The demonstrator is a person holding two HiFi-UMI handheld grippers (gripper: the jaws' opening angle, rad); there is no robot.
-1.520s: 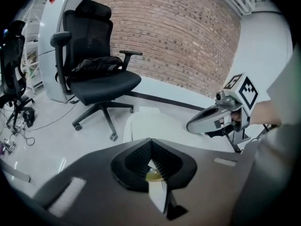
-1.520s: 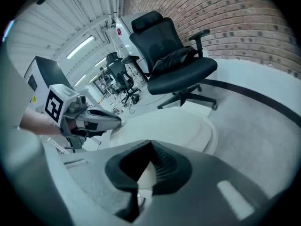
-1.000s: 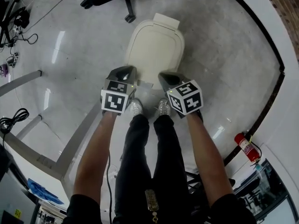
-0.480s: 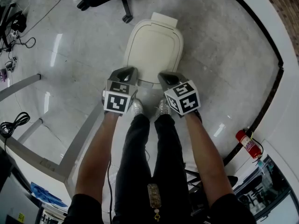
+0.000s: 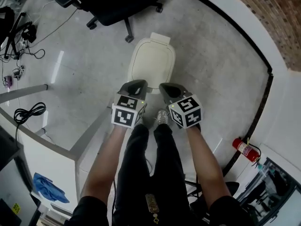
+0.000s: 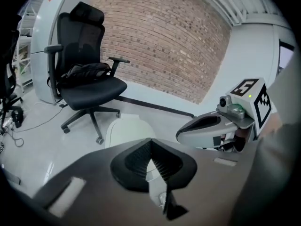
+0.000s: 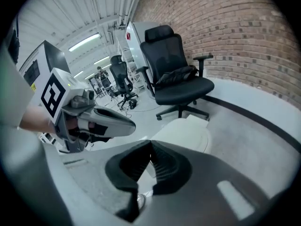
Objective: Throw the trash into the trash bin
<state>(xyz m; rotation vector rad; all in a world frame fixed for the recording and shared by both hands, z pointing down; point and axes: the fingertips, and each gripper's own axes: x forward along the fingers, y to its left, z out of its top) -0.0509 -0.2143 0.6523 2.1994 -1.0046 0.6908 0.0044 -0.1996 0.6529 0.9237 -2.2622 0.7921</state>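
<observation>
— Where is the trash bin [image 5: 151, 65]?
— It stands on the floor [image 5: 211, 69] with its lid down, just ahead of the person's shoes [image 5: 162, 117]. The black office chair [image 5: 113, 4] is behind it.
— And the grippers?
— The left gripper [image 5: 136, 84] and right gripper [image 5: 165, 86] hang side by side over the bin's near edge. Each has its jaws pressed together, pad on pad.

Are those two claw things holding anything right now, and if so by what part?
Nothing is held. The left gripper and the right gripper both have jaws shut together, with nothing between them.
</observation>
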